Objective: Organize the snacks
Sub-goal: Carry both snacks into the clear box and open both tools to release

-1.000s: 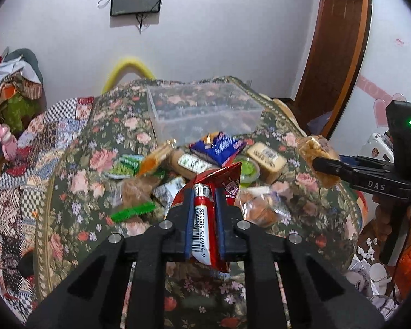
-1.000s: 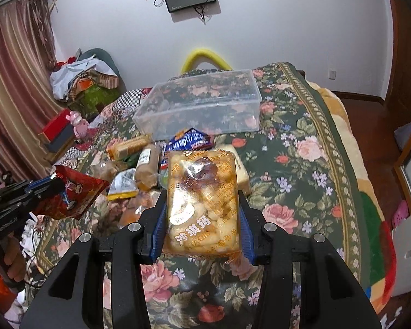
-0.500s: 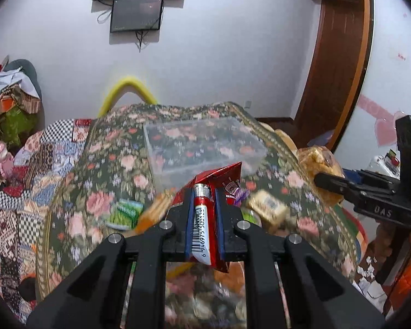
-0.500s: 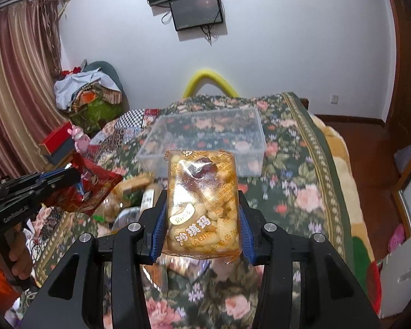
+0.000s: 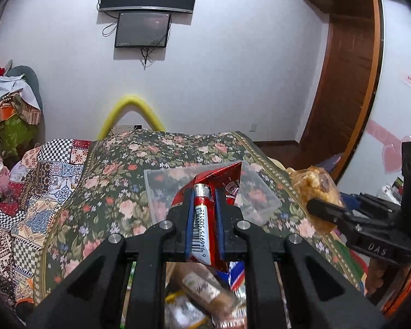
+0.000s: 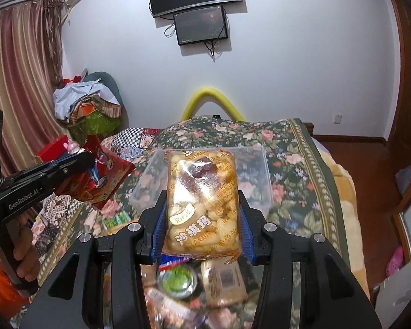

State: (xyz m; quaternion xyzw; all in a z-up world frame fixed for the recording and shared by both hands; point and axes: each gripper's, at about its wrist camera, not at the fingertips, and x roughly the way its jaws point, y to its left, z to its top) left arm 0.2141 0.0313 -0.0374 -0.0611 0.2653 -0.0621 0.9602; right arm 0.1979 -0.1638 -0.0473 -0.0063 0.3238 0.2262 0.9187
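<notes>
clamping a crinkled red foil snack packet (image 5: 205,216), the left gripper (image 5: 204,219) hung before the clear plastic bin (image 6: 263,175) on the floral bed (image 6: 301,164); right gripper (image 6: 202,224) jaws pinched an orange-printed clear pastry bag (image 6: 202,200) near its front rim.

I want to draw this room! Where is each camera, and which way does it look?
Left wrist: rides the left gripper, facing the clear box on the bed; its fingers pinch a red packet.
Right wrist: rides the right gripper, facing the same way; it clamps a biscuit pack; a hand shows.
Shared: box, bed, wall screens.
</notes>
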